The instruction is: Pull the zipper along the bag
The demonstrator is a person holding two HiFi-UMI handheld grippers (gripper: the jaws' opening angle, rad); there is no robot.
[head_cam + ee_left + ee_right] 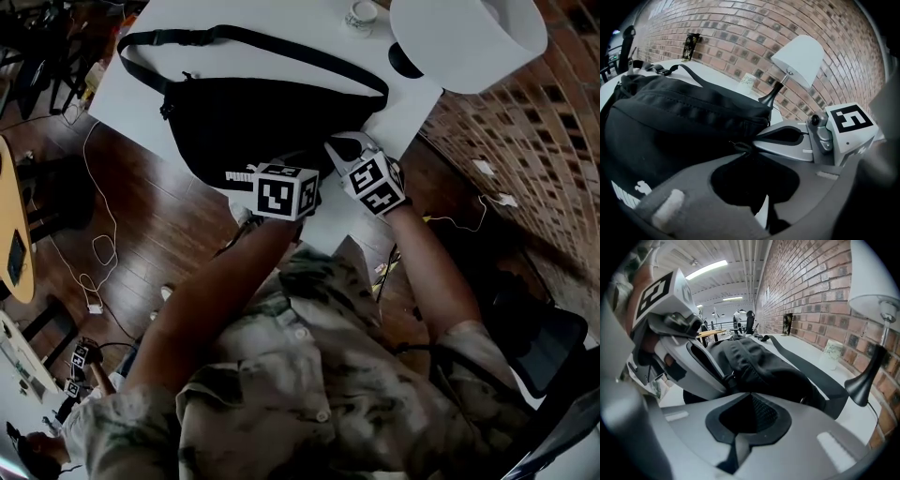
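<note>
A black waist bag lies on the white table, its strap looped toward the far side. Both grippers meet at the bag's near right end. My left gripper is shut on the small zipper pull, which sticks out at its jaw tips. In the right gripper view the same pull sits in the left gripper's tips. My right gripper is just to the right of it, shut on the bag's black end fabric. The zipper line itself is hard to make out.
A white-shaded lamp stands at the table's far right corner, a small glass beside it. The table's near edge runs under the grippers. Below is wooden floor with cables. A brick wall runs along the right.
</note>
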